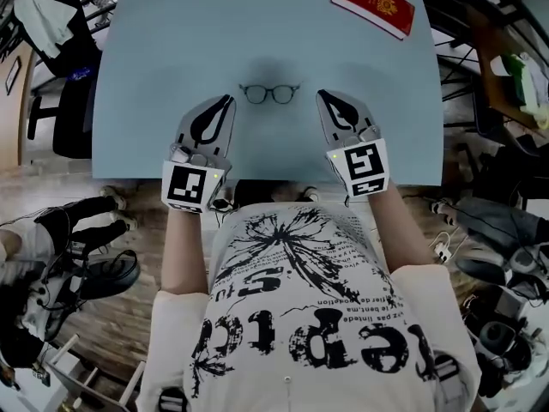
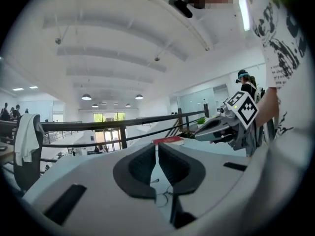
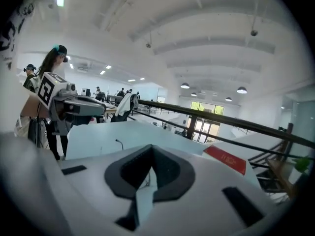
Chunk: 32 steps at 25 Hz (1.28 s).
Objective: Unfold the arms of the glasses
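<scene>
Head view: pale blue table (image 1: 171, 75) is seen from above, with glasses (image 1: 269, 93) lying on it near the front edge, between the two tools and touching neither; whether the arms are folded cannot be told. Left gripper (image 1: 226, 101) and right gripper (image 1: 323, 97) are held above the table, each with its jaws pressed together and nothing pinched. A red book (image 1: 374, 3) is set at the far right corner, well apart from the glasses. Wooden floor (image 1: 129, 316) and dark chairs are seen around the table. Left gripper view: its jaws are closed tip to tip; the red book is seen just beyond the tips, and the right gripper is seen to the right. A dark railing (image 2: 123, 124), a white ceiling with hanging lamps and glass doors are shown behind. Right gripper view: the jaws are closed and empty; the blue table, the red book at right and the same railing are shown, with the left gripper held at left.
</scene>
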{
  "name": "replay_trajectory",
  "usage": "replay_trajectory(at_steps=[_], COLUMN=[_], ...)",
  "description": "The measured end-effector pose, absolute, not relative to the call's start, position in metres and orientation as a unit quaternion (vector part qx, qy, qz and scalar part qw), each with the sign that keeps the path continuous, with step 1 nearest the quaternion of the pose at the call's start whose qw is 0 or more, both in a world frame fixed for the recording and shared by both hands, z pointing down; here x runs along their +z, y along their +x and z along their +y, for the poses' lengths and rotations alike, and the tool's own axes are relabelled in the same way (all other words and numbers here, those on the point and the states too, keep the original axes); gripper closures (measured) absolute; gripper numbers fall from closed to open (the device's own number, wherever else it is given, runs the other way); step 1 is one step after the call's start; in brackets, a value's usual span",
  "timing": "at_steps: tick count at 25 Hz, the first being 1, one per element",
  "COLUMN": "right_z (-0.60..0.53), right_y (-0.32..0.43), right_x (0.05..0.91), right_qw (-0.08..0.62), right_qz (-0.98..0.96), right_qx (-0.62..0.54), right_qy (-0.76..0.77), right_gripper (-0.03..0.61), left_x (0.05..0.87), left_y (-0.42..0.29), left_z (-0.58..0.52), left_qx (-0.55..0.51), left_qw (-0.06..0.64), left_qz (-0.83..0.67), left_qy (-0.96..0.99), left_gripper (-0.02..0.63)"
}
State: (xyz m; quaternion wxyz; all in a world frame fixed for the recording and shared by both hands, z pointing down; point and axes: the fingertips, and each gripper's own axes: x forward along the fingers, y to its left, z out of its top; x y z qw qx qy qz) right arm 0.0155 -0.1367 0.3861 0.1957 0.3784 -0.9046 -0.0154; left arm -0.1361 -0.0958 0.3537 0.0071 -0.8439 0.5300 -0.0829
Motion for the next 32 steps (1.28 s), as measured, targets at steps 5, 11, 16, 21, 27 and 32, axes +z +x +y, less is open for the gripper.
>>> replay_trajectory(at_steps=[5, 11, 16, 21, 27, 32], right_z=[-0.130, -0.126, -0.123, -0.125, -0.130, -0.132], right_y=[0.017, 0.017, 0.011, 0.011, 0.012, 0.011], right_x=[0.342, 0.315, 0.318, 0.321, 0.321, 0.320], right_qw=[0.135, 0.093, 0.098, 0.100, 0.102, 0.102], right_qz=[-0.912, -0.916, -0.918, -0.917, -0.914, -0.914], right_qx=[-0.037, -0.049, -0.051, -0.050, -0.059, -0.062], right_qy=[0.386, 0.387, 0.380, 0.383, 0.389, 0.388], right_gripper=[0.569, 0.569, 0.571, 0.571, 0.571, 0.571], left_x=[0.318, 0.299, 0.293, 0.290, 0.291, 0.296], left_y=[-0.136, -0.138, -0.143, -0.142, -0.143, -0.146], left_z=[-0.090, -0.089, -0.086, -0.089, -0.095, -0.099], left_qx=[-0.048, -0.047, -0.044, -0.043, -0.046, -0.053], left_qw=[0.027, 0.040, 0.040, 0.033, 0.033, 0.031], left_qz=[0.561, 0.582, 0.589, 0.592, 0.592, 0.596], left_qy=[-0.826, -0.811, -0.806, -0.804, -0.804, -0.801], left_gripper=[0.589, 0.589, 0.589, 0.589, 0.589, 0.589])
